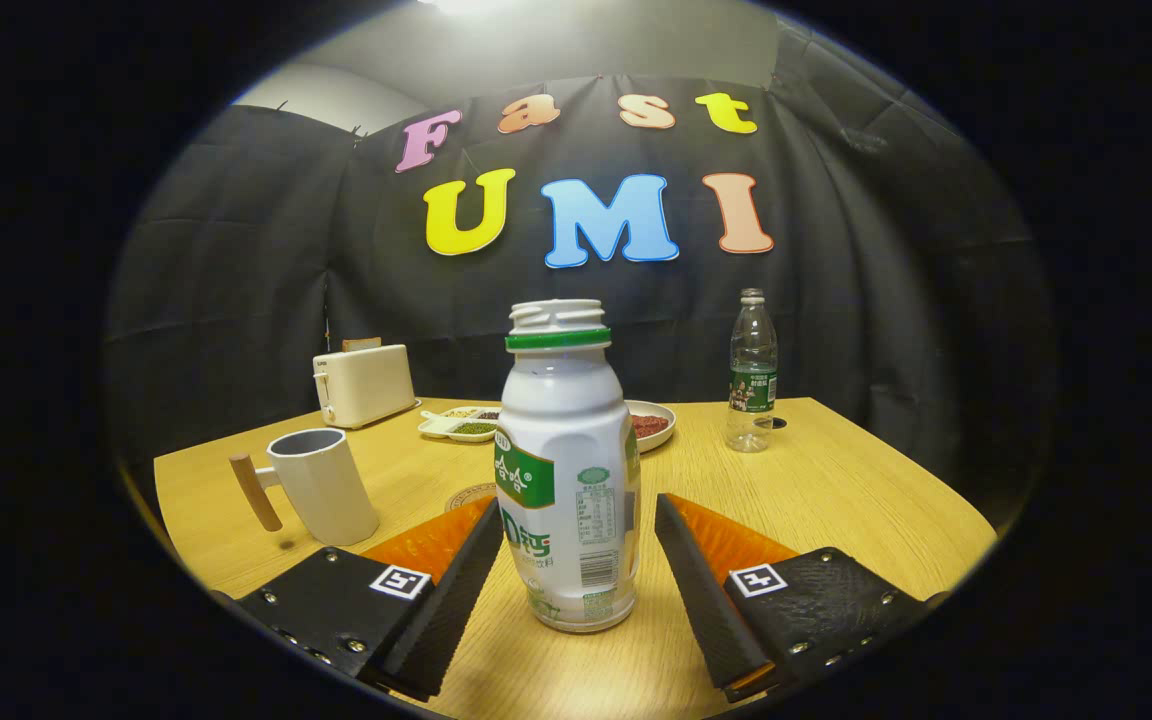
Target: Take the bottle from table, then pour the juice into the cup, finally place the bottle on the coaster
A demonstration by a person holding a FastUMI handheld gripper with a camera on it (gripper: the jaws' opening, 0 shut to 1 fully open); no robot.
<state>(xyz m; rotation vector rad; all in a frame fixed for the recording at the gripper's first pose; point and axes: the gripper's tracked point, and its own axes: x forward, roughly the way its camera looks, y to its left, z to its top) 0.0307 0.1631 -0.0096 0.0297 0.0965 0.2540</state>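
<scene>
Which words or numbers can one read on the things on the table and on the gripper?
White bottle, between the open gripper's fingers: label print too blurred to read.
Clear bottle beyond it: label too small to read.
Gripper: square markers, no words.
Cup: no text.

Gripper levelled low, pointed forward. Jaws stood wide apart. Left finger and right finger angled inward toward tips, spread on either side of gap, neither pressing on anything.
</scene>
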